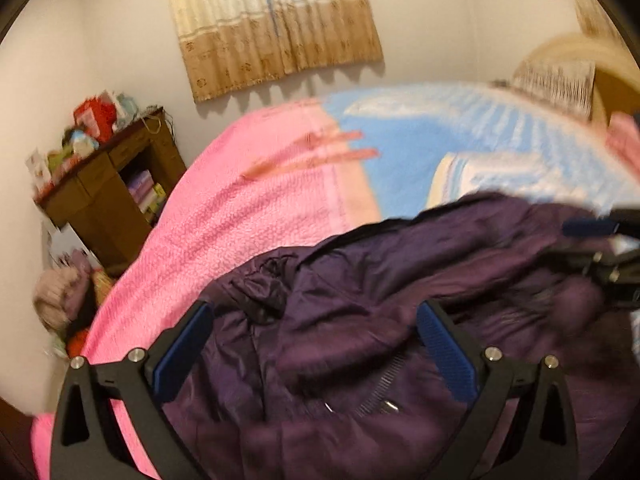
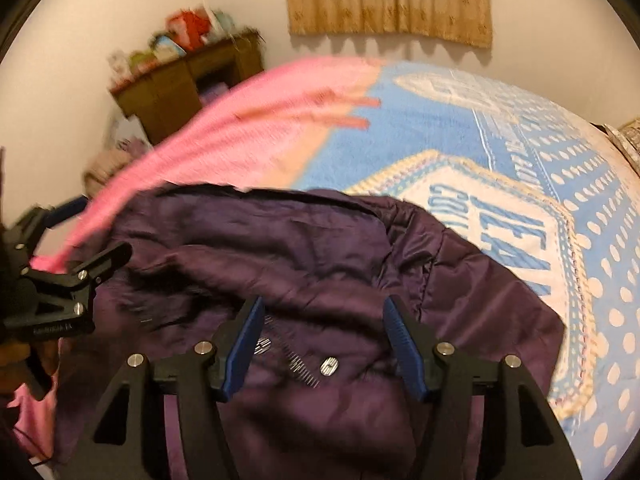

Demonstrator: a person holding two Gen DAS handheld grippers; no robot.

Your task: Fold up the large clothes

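Note:
A dark purple padded jacket (image 1: 360, 320) with a metal zipper lies bunched on the bed near its front edge; it also shows in the right wrist view (image 2: 280, 272). My left gripper (image 1: 316, 316) is open with blue pads, hovering over the jacket's left part, nothing between the fingers. My right gripper (image 2: 324, 312) is open over the jacket near the zipper and a snap (image 2: 330, 366). Each gripper shows at the edge of the other's view: the right one in the left wrist view (image 1: 600, 248), the left one in the right wrist view (image 2: 80, 232).
The bed carries a pink blanket (image 1: 240, 208) on the left and a blue-and-white printed blanket (image 2: 520, 200) on the right. A brown wooden cabinet (image 1: 108, 188) with clutter stands at the far left wall. A beige curtain (image 1: 276, 28) hangs behind the bed.

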